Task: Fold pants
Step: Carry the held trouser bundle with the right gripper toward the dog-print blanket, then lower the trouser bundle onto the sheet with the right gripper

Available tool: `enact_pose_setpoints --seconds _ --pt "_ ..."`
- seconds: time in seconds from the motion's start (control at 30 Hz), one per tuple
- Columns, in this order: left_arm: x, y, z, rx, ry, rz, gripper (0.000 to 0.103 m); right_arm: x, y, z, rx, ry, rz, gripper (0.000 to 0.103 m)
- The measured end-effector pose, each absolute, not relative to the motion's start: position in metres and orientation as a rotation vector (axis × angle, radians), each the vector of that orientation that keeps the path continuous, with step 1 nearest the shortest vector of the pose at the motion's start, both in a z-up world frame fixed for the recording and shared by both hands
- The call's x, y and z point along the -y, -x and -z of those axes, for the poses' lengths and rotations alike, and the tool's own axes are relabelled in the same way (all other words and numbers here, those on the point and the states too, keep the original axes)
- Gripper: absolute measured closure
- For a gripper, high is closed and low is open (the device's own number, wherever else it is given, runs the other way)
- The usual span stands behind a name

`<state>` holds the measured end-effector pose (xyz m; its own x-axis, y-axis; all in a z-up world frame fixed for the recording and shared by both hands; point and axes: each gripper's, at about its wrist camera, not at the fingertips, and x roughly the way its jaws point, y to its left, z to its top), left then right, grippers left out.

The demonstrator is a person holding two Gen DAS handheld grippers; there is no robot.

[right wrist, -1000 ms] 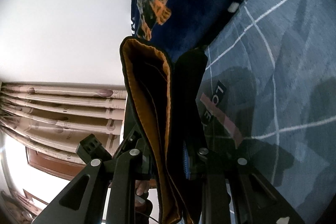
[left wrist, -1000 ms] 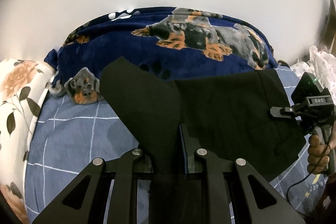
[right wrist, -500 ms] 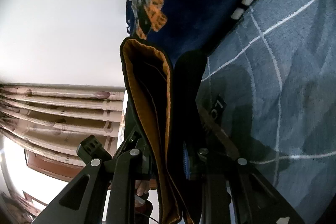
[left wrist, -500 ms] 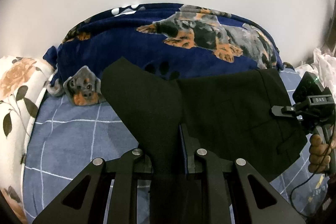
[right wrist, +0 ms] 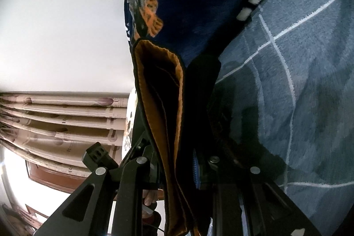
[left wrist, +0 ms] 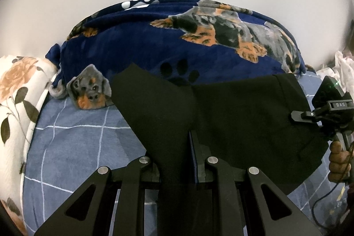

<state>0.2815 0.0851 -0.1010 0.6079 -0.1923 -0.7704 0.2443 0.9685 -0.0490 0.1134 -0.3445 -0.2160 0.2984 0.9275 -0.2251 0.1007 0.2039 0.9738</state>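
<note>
The black pants [left wrist: 243, 116] hang stretched over a blue checked bed cover. My left gripper [left wrist: 174, 160] is shut on one end of them, and a flap of black cloth stands up from its jaws. At the right edge of the left wrist view, a hand holds my right gripper [left wrist: 309, 116] at the other end of the pants. In the right wrist view that gripper [right wrist: 177, 169] is shut on the waistband [right wrist: 159, 103], whose orange lining faces the camera. The fingertips of both grippers are hidden by cloth.
A navy fleece blanket [left wrist: 199, 37] with dog prints lies bunched along the far side of the bed, against a plain white wall. A floral pillow [left wrist: 15, 90] sits at the left. Curtains [right wrist: 55, 116] and a window show behind the right gripper. Bare blue cover [left wrist: 77, 147] lies below the pants.
In the left wrist view the blanket and bed have shifted slightly up and left as the left gripper sank a little with the pants. The right gripper's view has barely changed.
</note>
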Motion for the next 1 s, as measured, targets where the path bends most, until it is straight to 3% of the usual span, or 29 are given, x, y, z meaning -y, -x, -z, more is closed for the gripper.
enact_pose_setpoints --seconds 1.0 --pt "-0.105 -0.295 0.153 -0.919 -0.056 0.167 0.08 0.353 -0.115 0.206 -1.141 -1.091 -0.732 0.083"
